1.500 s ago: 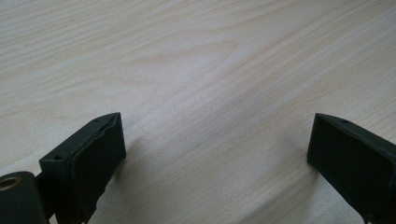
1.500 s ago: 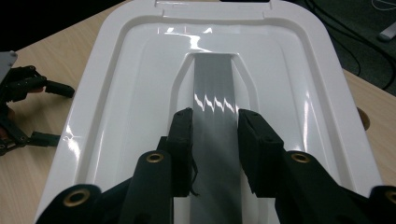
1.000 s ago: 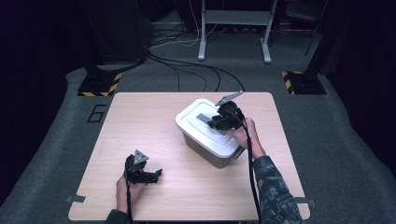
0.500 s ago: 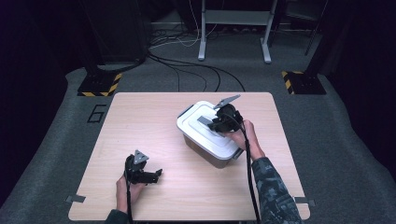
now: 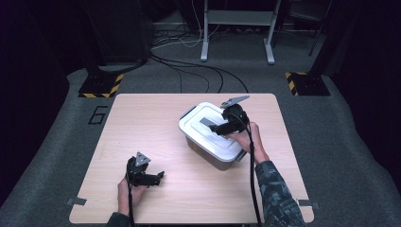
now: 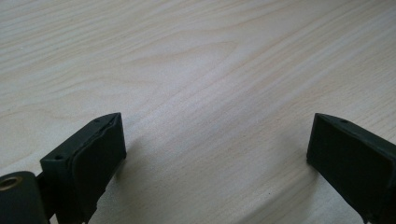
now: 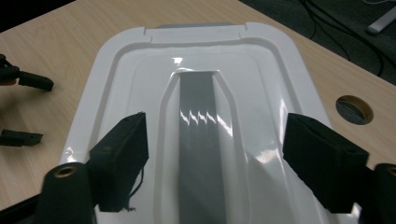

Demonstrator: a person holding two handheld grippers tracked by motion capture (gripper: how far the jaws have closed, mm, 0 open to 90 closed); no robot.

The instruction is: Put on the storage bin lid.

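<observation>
A white lidded storage box (image 5: 208, 142) stands on the wooden table (image 5: 142, 123), right of centre. My right gripper (image 5: 215, 126) hovers over its lid (image 7: 140, 84). Its jaws have just been opening and now stand apart, one on each side of the grey handle strip (image 7: 198, 154). The pads press on nothing. My left gripper (image 5: 157, 177) rests near the front left of the table, open, with bare wood between its jaws (image 6: 217, 128).
A round cable hole (image 7: 354, 109) is cut into the table beyond the box. Two stand bases with yellow-black stripes (image 5: 99, 87) (image 5: 305, 82) and loose cables (image 5: 198, 71) lie on the floor behind the table.
</observation>
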